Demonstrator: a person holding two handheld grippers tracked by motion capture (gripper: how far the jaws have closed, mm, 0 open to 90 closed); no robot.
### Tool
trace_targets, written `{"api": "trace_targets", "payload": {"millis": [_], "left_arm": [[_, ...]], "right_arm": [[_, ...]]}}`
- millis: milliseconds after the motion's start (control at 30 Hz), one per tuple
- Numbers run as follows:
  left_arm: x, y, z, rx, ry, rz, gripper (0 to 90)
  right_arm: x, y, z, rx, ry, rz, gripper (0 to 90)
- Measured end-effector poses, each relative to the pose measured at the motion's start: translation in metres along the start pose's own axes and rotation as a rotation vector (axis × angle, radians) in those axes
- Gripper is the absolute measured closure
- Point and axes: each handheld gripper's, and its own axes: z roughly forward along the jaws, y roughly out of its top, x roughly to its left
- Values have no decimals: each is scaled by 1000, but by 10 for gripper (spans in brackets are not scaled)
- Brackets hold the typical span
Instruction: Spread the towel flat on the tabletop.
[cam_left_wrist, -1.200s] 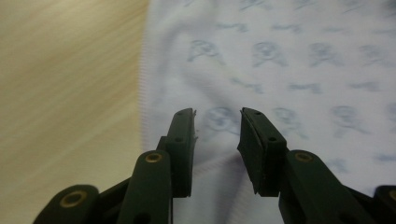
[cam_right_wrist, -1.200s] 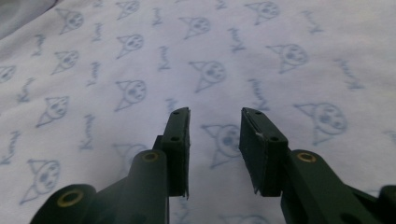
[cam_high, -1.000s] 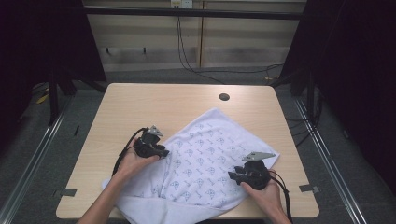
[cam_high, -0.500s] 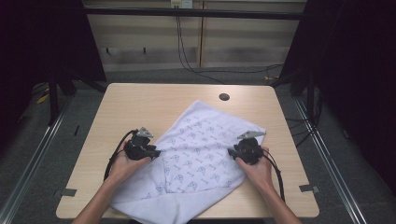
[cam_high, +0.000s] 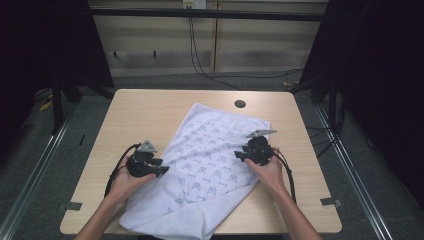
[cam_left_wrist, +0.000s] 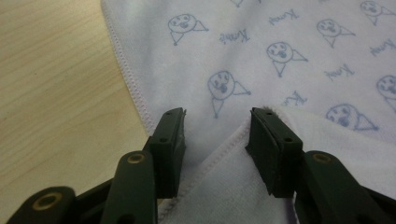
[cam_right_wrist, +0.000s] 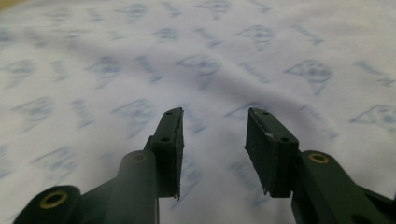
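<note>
White printed towel lies spread diagonally on the table, near corner folded over. Left gripper at its left hem, jaws just opening, apart over the fold (nothing pinched). Right gripper over the towel's right side, jaws just widening, gripping nothing.
</note>
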Motion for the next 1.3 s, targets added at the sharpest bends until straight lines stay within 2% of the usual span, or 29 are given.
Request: {"api": "trace_targets", "payload": {"millis": [100, 167, 233, 267, 300, 367, 433, 467, 533, 567, 600, 667, 733, 800, 933, 1000, 1033, 1067, 1100, 1167, 1233, 1300], "left_arm": [[2, 0, 1, -4, -9, 12, 558], [4, 0, 1, -13, -11, -11, 577], [7, -1, 1, -25, -19, -32, 601], [8, -2, 1, -30, -21, -36, 607], [8, -2, 0, -26, -22, -35, 607], [7, -2, 1, -27, -21, -20, 594], [4, -1, 1, -27, -7, -21, 572], [4, -1, 1, -20, -3, -13, 568], [5, -1, 2, -26, -7, -14, 563], [5, -1, 2, -27, -5, -25, 563], [6, -1, 2, -36, -14, -37, 563], [8, -1, 2, -42, -31, -64, 538], [8, -1, 3, -46, -35, -64, 533], [7, 0, 4, -47, -46, -76, 531], [4, 4, 8, -54, -67, -91, 509], [3, 5, 10, -63, -100, -106, 500], [4, 5, 11, -72, -129, -127, 502], [4, 6, 11, -73, -128, -125, 512], [4, 6, 11, -71, -115, -113, 522], [3, 6, 9, -62, -104, -101, 527], [1, 6, 5, -57, -94, -89, 532], [0, 5, -2, -76, -105, -84, 536]], "right_arm": [[22, -14, -23, 30, 56, -44, 559], [36, -27, -33, 60, 82, -57, 556], [46, -39, -42, 57, 111, -50, 558], [50, -45, -44, 59, 124, -27, 558], [53, -50, -43, 68, 138, -28, 556], [57, -57, -37, 104, 136, -60, 533], [53, -56, -35, 103, 153, -55, 537], [50, -54, -34, 111, 133, -61, 559], [41, -53, -32, 100, 122, -82, 620], [35, -52, -31, 91, 135, -68, 643], [30, -51, -30, 93, 129, -58, 645], [20, -48, -28, 79, 86, -72, 644], [8, -43, -24, 72, 68, -42, 642], [-2, -37, -19, 69, 9, -47, 641], [-20, -23, -6, 58, -51, -15, 639], [-27, -18, 1, 39, -80, 5, 640], [-31, -16, 5, 22, -98, 13, 640], [-34, -14, 8, 9, -111, 31, 640], [-37, -10, 11, 14, -127, 23, 637], [-40, -4, 14, 42, -139, 18, 582], [-35, -2, 11, 56, -142, 4, 545], [-20, -3, 1, 16, -101, -23, 553]]}}
